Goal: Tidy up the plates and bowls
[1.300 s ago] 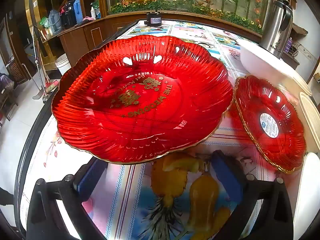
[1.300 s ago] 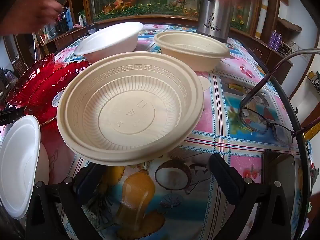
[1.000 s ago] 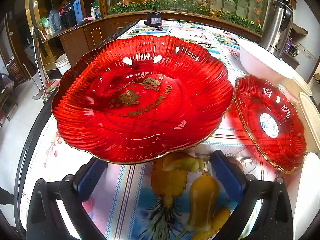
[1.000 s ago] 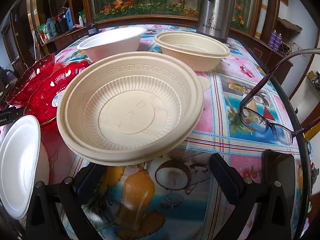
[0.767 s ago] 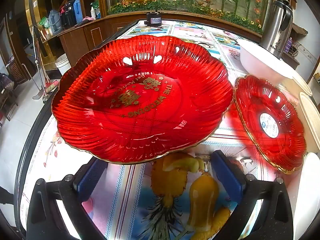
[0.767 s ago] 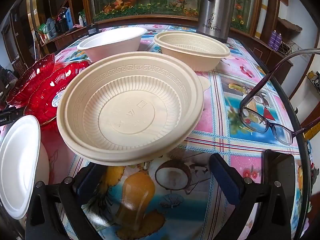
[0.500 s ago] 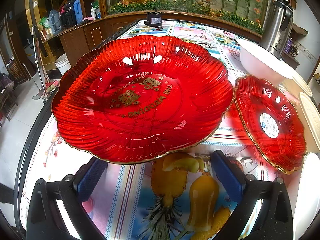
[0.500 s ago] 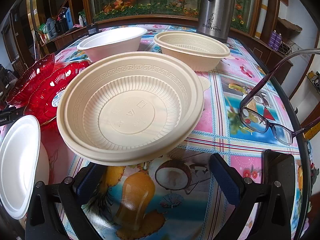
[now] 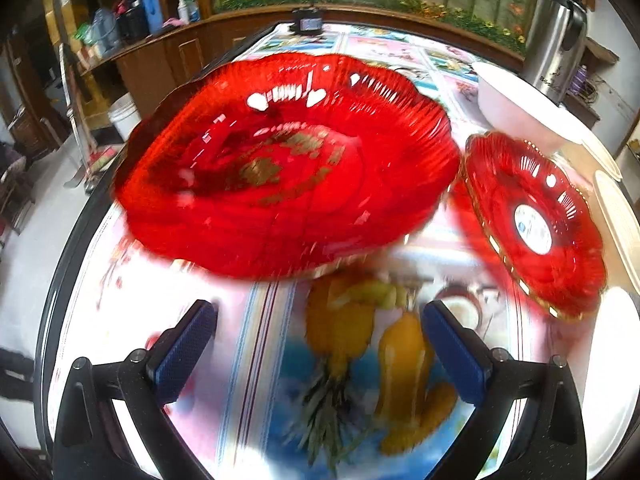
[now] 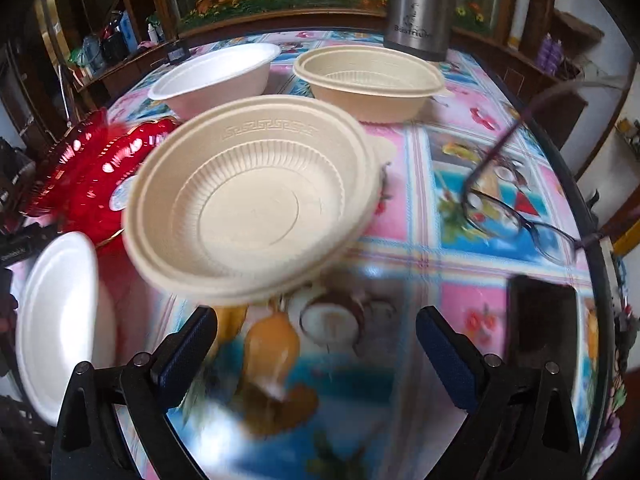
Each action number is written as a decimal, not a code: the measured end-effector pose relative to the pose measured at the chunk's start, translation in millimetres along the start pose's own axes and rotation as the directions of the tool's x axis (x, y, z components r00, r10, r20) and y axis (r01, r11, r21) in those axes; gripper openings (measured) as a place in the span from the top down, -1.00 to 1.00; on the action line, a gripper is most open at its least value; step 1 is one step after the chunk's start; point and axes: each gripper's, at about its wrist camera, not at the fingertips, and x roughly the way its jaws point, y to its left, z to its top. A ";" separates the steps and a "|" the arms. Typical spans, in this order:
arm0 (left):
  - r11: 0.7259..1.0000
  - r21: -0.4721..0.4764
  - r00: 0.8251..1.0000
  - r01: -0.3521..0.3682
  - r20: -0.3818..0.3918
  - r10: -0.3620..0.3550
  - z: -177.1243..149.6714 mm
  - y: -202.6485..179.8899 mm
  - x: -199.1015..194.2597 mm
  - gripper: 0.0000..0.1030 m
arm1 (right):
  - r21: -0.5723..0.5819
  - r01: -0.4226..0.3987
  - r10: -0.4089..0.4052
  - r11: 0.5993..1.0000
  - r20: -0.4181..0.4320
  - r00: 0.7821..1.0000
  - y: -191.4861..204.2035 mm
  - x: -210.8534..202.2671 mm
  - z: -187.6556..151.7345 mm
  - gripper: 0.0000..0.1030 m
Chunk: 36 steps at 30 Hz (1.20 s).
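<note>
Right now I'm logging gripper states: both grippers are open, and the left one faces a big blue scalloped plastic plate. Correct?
Not quite. The scalloped plastic plate is red, not blue, as the left wrist view shows. The left gripper and right gripper are indeed open.

The table (image 10: 460, 280) is round, dark-rimmed and covered with a fruit-print cloth. Resting on it: two red scalloped plates (image 9: 536, 224), a white bowl (image 10: 216, 76), a beige bowl (image 10: 368, 80), a beige ribbed dish (image 10: 252, 208), a white plate (image 10: 56, 320), spectacles (image 10: 516, 212), a steel flask (image 10: 420, 8) and a dark phone (image 10: 544, 320).
</note>
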 end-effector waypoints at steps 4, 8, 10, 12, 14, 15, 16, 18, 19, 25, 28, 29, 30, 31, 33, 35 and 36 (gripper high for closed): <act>0.996 -0.082 0.999 0.035 0.030 -0.033 -14.7 10.1 -24.3 -1.00 | -0.077 -0.025 0.029 0.997 0.049 0.998 8.5 -33.4 -7.8 -0.96; 0.988 -0.144 0.994 0.062 0.093 -0.049 -28.0 21.0 -58.3 -1.00 | -0.168 -0.072 0.092 0.983 0.117 0.989 32.2 -62.8 -0.2 -0.96; 0.985 -0.155 0.989 0.078 0.135 -0.057 -34.8 24.6 -77.8 -1.00 | -0.194 -0.135 0.158 0.972 0.113 0.981 44.4 -69.7 11.5 -0.96; 0.984 -0.161 0.985 0.075 0.167 -0.048 -39.1 28.2 -96.0 -1.00 | -0.212 -0.160 0.188 0.964 0.118 0.975 58.2 -72.7 19.0 -0.96; 0.985 -0.162 0.980 0.060 0.199 -0.027 -41.6 30.1 -111.7 -1.00 | -0.226 -0.201 0.233 0.953 0.123 0.965 67.8 -77.5 27.0 -0.96; 0.986 -0.161 0.979 0.052 0.205 -0.018 -43.4 31.9 -118.7 -1.00 | -0.230 -0.223 0.255 0.947 0.121 0.959 73.9 -78.5 31.9 -0.96; 0.986 -0.163 0.979 0.047 0.202 -0.014 -45.0 34.6 -124.2 -1.00 | -0.228 -0.245 0.276 0.942 0.112 0.955 79.0 -78.3 35.7 -0.96; 0.983 -0.177 0.981 0.050 0.194 -0.015 -47.0 42.6 -130.6 -1.00 | -0.209 -0.297 0.321 0.932 0.088 0.943 86.3 -77.9 41.8 -0.93; 0.980 -0.194 0.983 0.045 0.186 -0.009 -48.2 47.6 -133.8 -1.00 | -0.196 -0.329 0.349 0.924 0.078 0.934 90.2 -76.6 46.5 -0.90; 0.970 -0.242 0.981 0.034 0.192 0.013 -60.8 68.0 -150.3 -1.00 | -0.102 -0.476 0.481 0.874 0.037 0.876 111.6 -68.4 75.2 -0.79; 0.967 -0.253 0.983 0.027 0.182 0.020 -64.2 74.4 -155.0 -1.00 | -0.084 -0.509 0.513 0.857 0.036 0.857 121.9 -70.2 85.7 -0.79; 0.966 -0.259 0.983 0.025 0.182 0.023 -65.3 76.5 -156.6 -1.00 | -0.092 -0.517 0.522 0.851 0.036 0.852 126.3 -71.5 86.4 -0.79; 0.964 -0.264 0.983 0.029 0.181 0.020 -66.2 78.3 -157.6 -1.00 | -0.106 -0.527 0.532 0.843 0.029 0.846 133.2 -72.1 85.7 -0.79; 0.963 -0.269 0.984 0.029 0.179 0.021 -67.0 80.4 -159.0 -1.00 | -0.114 -0.536 0.541 0.836 0.018 0.841 136.7 -72.4 85.8 -0.79; 0.961 -0.275 0.982 0.018 0.185 0.034 -68.8 84.2 -162.9 -1.00 | -0.127 -0.545 0.549 0.829 -0.007 0.836 143.3 -69.6 85.1 -0.79; 0.959 -0.284 0.982 -0.001 0.179 0.054 -70.4 88.8 -165.1 -1.00 | -0.133 -0.555 0.557 0.822 -0.020 0.830 148.0 -67.5 84.5 -0.75; 0.958 -0.288 0.982 -0.004 0.178 0.058 -70.7 91.6 -166.0 -1.00 | -0.136 -0.558 0.560 0.819 -0.026 0.828 149.9 -66.8 84.8 -0.73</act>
